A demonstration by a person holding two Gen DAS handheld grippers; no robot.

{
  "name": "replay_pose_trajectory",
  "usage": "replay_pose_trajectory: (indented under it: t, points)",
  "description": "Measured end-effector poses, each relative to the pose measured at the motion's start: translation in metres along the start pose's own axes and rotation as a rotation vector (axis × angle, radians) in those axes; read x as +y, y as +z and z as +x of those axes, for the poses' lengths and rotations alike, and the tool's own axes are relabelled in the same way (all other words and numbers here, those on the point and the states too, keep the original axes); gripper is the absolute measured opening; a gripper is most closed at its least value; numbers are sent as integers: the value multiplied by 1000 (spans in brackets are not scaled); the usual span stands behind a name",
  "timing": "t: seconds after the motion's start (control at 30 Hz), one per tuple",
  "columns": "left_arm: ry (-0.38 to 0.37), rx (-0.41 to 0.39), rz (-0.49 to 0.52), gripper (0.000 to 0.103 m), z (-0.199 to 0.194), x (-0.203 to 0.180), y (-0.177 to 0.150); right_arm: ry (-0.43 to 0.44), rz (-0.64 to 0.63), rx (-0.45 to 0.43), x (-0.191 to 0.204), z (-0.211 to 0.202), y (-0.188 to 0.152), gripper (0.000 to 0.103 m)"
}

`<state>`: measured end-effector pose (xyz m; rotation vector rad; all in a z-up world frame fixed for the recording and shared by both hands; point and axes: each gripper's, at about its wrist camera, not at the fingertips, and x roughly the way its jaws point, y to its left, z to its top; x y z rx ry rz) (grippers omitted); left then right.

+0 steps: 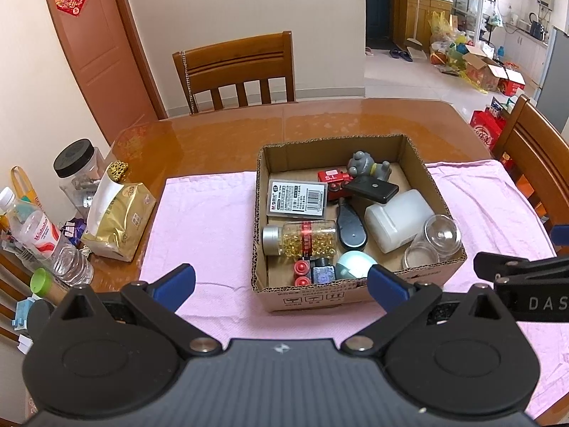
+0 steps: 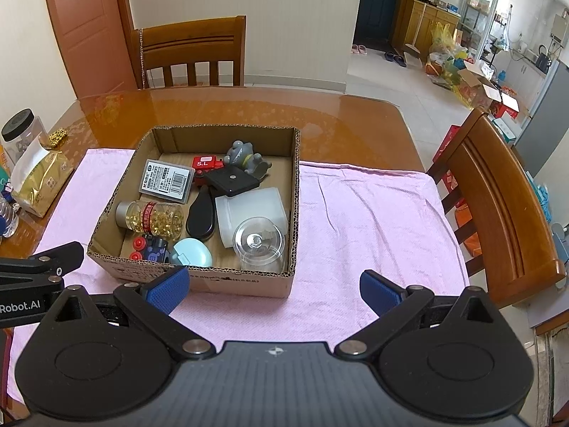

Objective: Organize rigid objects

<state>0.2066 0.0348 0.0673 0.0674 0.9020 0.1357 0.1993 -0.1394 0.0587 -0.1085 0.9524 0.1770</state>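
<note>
- Brown corrugated cardboard box (image 2: 227, 283) sat on pink cloth (image 2: 355, 213); it held all the rigid items: clear pill bottle w/ yellow capsules (image 2: 156, 217), white plastic jar (image 2: 252, 210), clear glass lidded jar (image 2: 258, 245), grey animal figurine (image 2: 245, 154), red toy train (image 2: 206, 164).
- Left gripper (image 1: 281, 283) & right gripper (image 2: 274, 286): both w/ jaws apart, nothing held.
- Box lay just ahead of both grippers, slightly left of the right one.
- Step: ambiguous. Fits items already boxed, or items awaiting unpacking onto cloth. No next move settled.
</note>
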Motion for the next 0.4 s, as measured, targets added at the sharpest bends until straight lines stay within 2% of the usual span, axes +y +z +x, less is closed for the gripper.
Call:
replay_pose_trajectory:
  t: [0.4]
  points:
    - [-3, -5, 2, 102, -4, -2, 1, 0, 1, -1, 0, 0, 0, 103]
